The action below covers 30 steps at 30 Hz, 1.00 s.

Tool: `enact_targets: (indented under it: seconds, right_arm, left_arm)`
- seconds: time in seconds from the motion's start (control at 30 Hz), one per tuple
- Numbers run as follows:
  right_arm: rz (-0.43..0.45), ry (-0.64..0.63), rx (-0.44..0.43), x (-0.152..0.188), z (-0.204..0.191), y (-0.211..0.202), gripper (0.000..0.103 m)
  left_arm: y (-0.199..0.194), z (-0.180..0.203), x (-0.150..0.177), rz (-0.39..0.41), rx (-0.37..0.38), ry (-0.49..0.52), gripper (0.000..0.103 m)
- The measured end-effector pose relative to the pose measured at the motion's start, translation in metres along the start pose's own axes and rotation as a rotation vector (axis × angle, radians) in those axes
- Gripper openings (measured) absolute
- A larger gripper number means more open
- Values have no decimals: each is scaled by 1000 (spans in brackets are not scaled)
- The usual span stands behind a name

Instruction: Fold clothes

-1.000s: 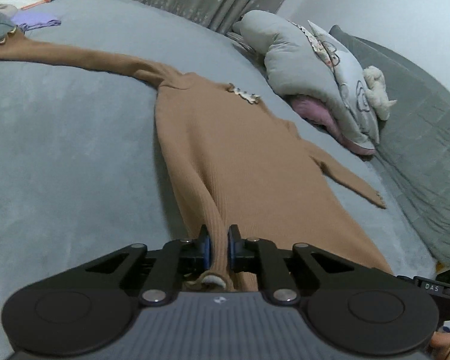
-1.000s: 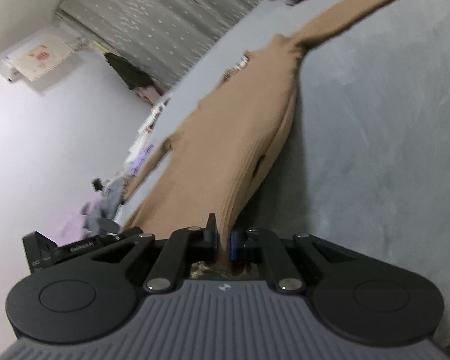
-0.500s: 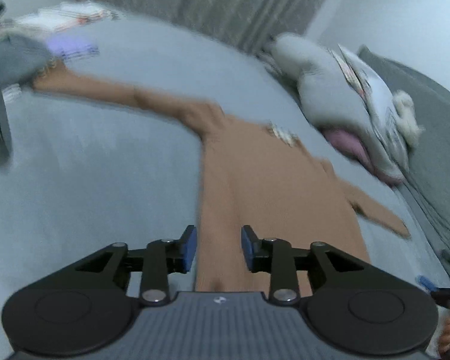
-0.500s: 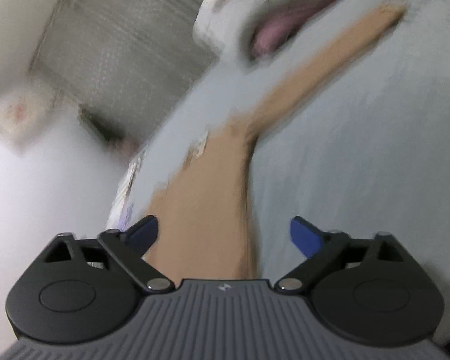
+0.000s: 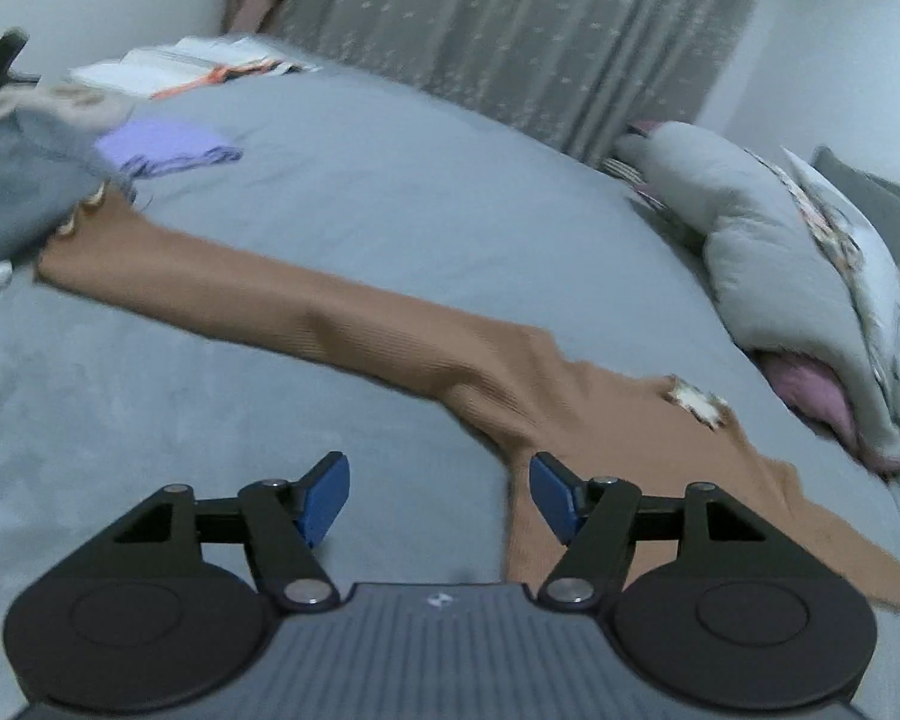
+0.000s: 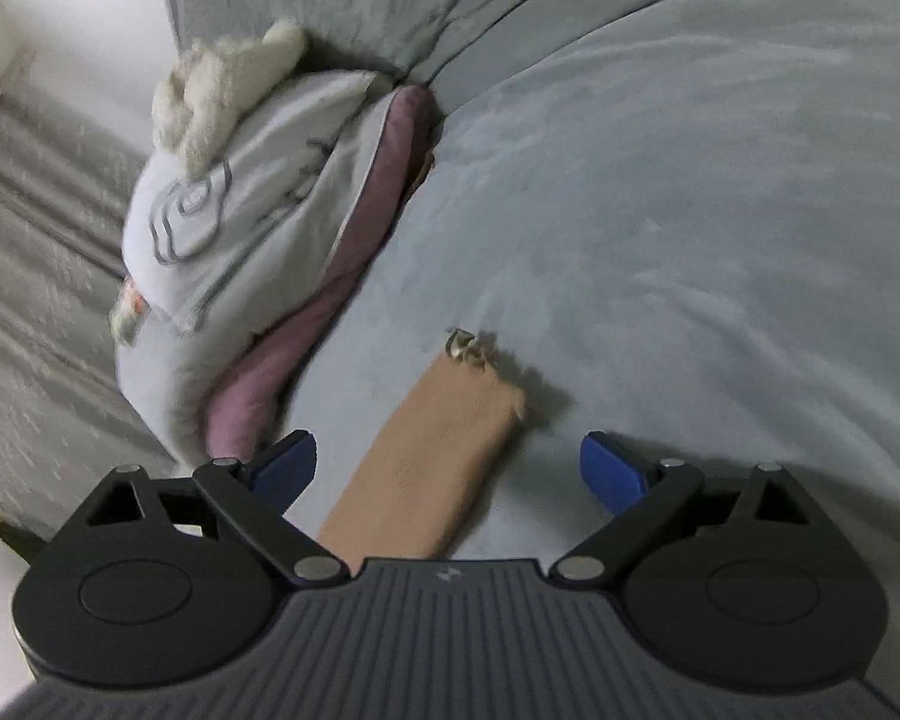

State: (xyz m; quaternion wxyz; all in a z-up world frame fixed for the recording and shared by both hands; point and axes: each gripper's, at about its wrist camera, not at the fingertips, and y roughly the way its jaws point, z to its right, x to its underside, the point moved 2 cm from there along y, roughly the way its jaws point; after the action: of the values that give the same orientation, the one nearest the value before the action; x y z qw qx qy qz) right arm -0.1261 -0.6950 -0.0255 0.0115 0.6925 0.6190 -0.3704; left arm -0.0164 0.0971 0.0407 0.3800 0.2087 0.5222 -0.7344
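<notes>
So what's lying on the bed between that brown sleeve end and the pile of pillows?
Nothing: in the right wrist view, only bare grey bedcover separates the sleeve from the pillows.

Dim, flat indoor light, cool grey cast; source not identifiable. Soft shadow under the brown sleeve cuff (image 6: 480,384) on the grey bedspread (image 6: 720,240). Motion blur throughout, heaviest on the curtain (image 5: 510,36) and left-edge clutter. Strong fisheye bending at edges, dark vignette corners. No glare. Noticeable grain.
</notes>
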Motion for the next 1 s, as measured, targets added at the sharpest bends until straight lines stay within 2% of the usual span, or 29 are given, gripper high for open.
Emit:
enact_targets:
  seconds: [0.03,0.07,0.1,0.13,0.33,0.43,0.53,0.67,0.8,1.0]
  right_arm:
    - [8,-41,2,-1,-2,9,62]
    - [7,-58,4,-1,-5,18,45]
    - [2,-48,2,-1,-7,22,17]
    - [8,-25,-5,-2,-7,25,6]
    - [174,-125,7,-20,-46,3,6]
    - [229,-236,32,-28,-73,-5,6]
    - [219,-323,58,-34,-83,3,6]
    - [199,-280,76,-38,-68,10,6]
    - [238,-220,81,-46,-58,-2,6]
    - [179,-274,118,-37,-64,9,6]
  left_arm:
    - [5,-3,-3,2,-11,-11,67]
    - [10,-5,-6,7,-26,-22,67]
    - [14,-8,-9,8,-32,-38,67]
    - [18,-13,-15,11,-33,-65,67]
    - [25,-41,-25,49,-75,-180,67]
    - [22,-53,-26,44,-46,-245,67]
    - [17,-52,-29,57,-21,-255,67]
    - [18,-40,-26,52,-18,-201,67]
    - [27,-32,-21,27,-21,-175,67]
    - [39,-15,-12,-26,-22,-110,75]
